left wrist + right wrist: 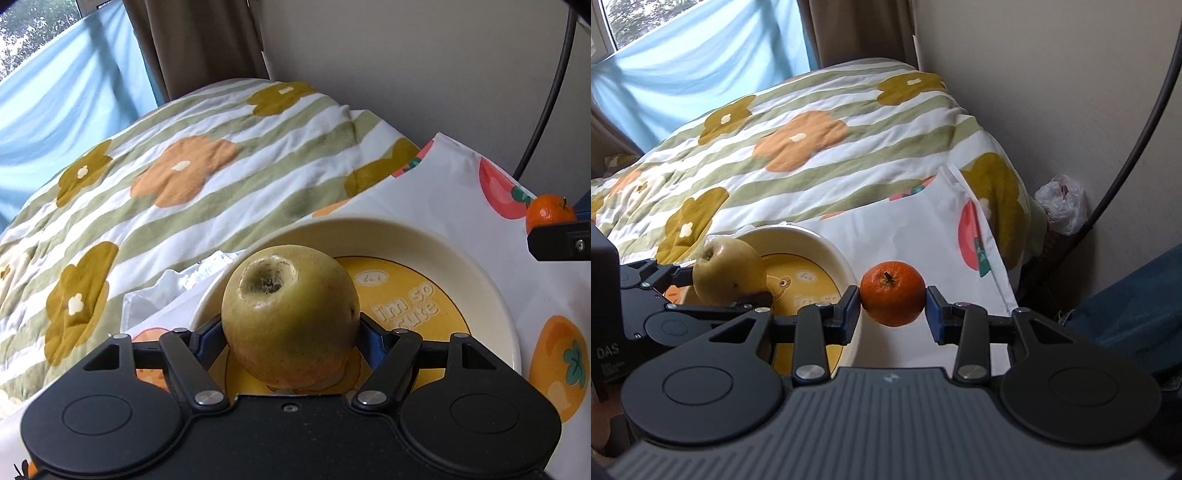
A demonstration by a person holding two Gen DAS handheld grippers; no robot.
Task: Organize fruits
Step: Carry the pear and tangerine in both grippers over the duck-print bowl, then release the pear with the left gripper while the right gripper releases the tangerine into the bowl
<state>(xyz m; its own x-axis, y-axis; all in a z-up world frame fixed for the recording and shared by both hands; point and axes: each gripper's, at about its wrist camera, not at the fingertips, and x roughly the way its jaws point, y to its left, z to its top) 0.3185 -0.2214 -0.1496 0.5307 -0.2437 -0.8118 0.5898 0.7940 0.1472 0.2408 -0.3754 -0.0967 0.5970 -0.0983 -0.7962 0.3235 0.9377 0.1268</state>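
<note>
My left gripper [291, 325] is shut on a yellow-green apple [290, 317] and holds it over the near part of a cream plate [461, 251] with a yellow centre. The apple also shows in the right wrist view [729, 273], above the plate [827, 243]. My right gripper [893, 301] is shut on an orange mandarin [892, 293] and holds it just right of the plate's rim, over the white fruit-print cloth [912, 229]. The mandarin shows at the right edge of the left wrist view [548, 212].
The plate stands on the fruit-print cloth [443, 184] on a small table. A bed with a striped flower quilt [166, 177] lies behind. A wall and a black cable [1126, 158] are to the right, with a plastic bag [1062, 203] by the wall.
</note>
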